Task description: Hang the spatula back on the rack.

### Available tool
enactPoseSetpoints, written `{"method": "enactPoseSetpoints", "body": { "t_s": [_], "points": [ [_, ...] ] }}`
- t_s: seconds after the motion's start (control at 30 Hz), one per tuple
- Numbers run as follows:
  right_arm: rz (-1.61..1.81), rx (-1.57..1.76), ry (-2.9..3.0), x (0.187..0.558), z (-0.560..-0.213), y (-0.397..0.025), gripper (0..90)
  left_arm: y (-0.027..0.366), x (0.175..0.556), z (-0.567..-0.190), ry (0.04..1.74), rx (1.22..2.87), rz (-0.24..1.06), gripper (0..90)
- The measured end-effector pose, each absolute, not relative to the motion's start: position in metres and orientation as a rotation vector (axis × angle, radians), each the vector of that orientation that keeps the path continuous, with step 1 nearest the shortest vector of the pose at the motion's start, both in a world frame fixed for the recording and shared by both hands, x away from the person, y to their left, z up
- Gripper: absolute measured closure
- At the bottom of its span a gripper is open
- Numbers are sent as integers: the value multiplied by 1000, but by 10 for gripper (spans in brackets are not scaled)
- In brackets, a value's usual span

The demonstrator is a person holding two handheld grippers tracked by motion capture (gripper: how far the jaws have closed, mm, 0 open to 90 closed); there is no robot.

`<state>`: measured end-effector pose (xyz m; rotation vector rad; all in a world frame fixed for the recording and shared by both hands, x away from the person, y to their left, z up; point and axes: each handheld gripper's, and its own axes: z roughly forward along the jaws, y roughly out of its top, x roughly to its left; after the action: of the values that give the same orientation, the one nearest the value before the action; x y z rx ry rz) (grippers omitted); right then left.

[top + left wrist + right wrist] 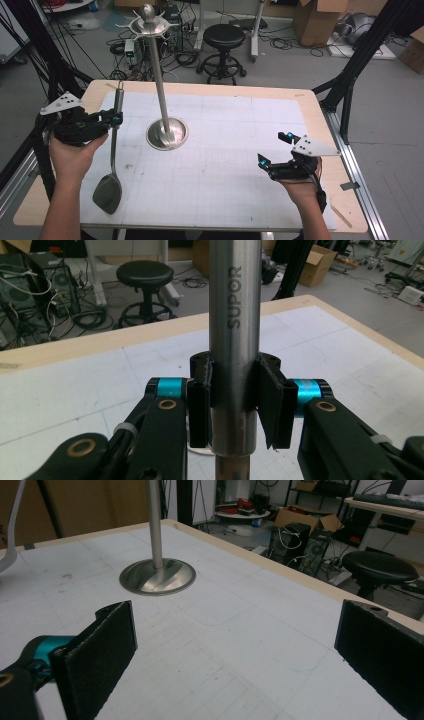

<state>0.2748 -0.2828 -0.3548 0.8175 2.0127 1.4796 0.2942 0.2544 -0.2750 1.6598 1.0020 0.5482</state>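
Observation:
A steel spatula (115, 145) with SUPOR on its handle (234, 315) stands nearly upright at the table's left, its flat blade (107, 192) down near the front edge. My left gripper (117, 119) is shut on the upper part of the handle, and both pads (199, 405) press against the tube. A tall steel utensil stand (160, 85) rises from a round base (167, 133) mid-table, with hooks around its top. My right gripper (274, 148) hovers at the right, open with nothing between its fingers (100, 650); the stand's base (157, 576) lies ahead of it.
A white gridded mat (235, 165) covers most of the wooden table (310, 100). Behind the table stand a black stool (223, 37), cables and cardboard boxes (320, 20). Black frame legs (350, 75) flank the table.

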Motion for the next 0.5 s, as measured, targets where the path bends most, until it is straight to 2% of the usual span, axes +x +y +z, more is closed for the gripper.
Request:
{"method": "enactPoseSetpoints", "body": {
  "t_s": [0.5],
  "points": [
    [1492, 809, 2000, 272, -352, -286, 21, 255, 290, -258, 918, 1628, 568, 691]
  ]
}}
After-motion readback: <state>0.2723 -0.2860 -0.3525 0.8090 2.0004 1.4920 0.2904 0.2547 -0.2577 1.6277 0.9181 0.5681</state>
